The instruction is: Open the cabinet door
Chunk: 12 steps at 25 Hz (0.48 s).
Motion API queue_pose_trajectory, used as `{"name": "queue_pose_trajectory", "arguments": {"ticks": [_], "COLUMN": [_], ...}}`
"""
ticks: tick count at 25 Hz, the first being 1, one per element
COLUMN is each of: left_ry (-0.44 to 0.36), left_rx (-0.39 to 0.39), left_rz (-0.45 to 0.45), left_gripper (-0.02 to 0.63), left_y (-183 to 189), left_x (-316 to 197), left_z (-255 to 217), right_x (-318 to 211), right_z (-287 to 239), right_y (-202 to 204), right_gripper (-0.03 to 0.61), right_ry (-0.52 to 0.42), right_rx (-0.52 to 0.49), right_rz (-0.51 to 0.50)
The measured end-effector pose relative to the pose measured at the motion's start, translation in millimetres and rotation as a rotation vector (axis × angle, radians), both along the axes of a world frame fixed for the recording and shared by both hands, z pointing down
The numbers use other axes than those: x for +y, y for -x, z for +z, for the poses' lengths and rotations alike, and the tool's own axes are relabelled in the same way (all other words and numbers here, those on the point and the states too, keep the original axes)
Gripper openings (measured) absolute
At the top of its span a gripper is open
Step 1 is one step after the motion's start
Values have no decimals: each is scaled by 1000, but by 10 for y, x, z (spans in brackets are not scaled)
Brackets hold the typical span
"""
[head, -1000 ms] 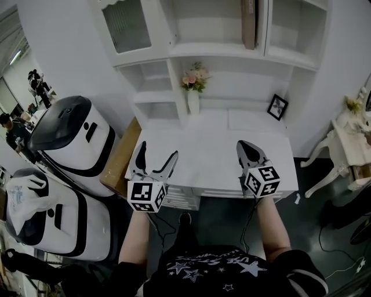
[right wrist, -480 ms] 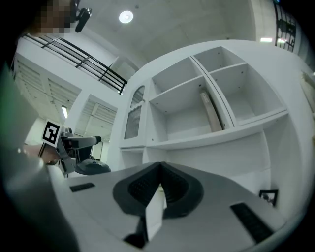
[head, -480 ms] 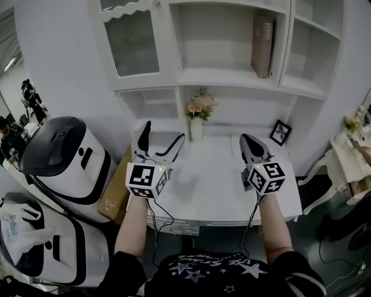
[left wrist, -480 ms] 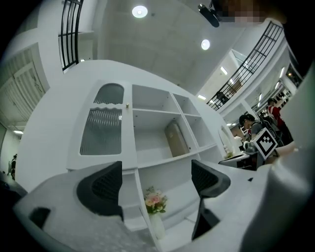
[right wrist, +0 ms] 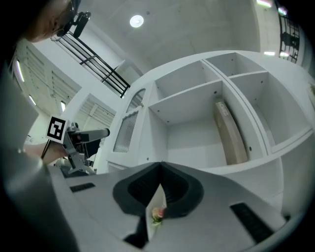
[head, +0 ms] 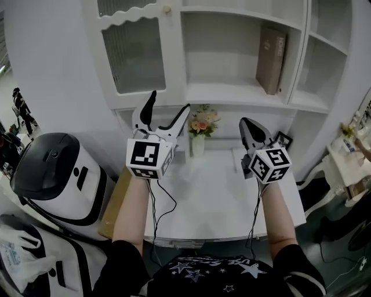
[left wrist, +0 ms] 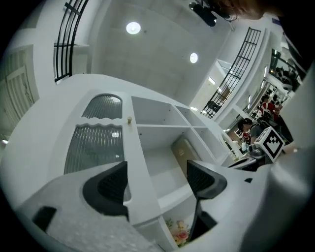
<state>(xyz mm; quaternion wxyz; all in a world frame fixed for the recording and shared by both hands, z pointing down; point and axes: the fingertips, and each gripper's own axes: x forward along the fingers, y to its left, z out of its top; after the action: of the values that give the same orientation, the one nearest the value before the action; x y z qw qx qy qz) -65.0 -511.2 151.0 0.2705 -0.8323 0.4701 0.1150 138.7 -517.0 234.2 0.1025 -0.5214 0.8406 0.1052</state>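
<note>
The white cabinet door (head: 136, 52) with ribbed glass stands shut at the upper left, its small knob (head: 167, 10) at the top right corner. My left gripper (head: 168, 103) is raised just below the door, open; its jaws have just been closing a little with nothing between them. In the left gripper view the door (left wrist: 96, 147) and knob (left wrist: 129, 119) lie ahead of the left gripper (left wrist: 157, 179), the door's right edge between the jaws but apart from them. My right gripper (head: 248, 125) is held up at the right, shut and empty. From the right gripper (right wrist: 160, 194), the door (right wrist: 127, 133) shows at the left.
A vase of flowers (head: 200, 130) and a small picture frame (head: 284, 139) stand at the back of the white desk (head: 214, 197). A brown book (head: 271, 58) leans in the open shelf. Two white and black machines (head: 52, 174) stand left of the desk.
Both grippers have risen from over the desk towards the cabinet shelves. The left one now sits just under the glass door. The head view has tilted upward.
</note>
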Motion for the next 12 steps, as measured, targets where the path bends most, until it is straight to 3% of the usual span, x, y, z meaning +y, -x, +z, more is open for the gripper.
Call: {"name": "queue_pose_trajectory", "arguments": {"ticks": [4,7,12], "left_ry": [-56,-98,-211], "left_rx": [-13,-13,-46], "left_rz": [14,26,30], "left_gripper": [380,380,364], "left_y": [-52,-31,-3], "left_x": [-260,-404,-540], "left_z": [-343,-599,-1067], "right_x": [-270,-403,-573], "right_z": [-333,-667,-1187], "right_y": [73,185,337], "right_gripper": [6,6,6], "right_ry": [-44,-127,-210], "right_rx": [20,68,87], "right_rz": [-3,4,48]}}
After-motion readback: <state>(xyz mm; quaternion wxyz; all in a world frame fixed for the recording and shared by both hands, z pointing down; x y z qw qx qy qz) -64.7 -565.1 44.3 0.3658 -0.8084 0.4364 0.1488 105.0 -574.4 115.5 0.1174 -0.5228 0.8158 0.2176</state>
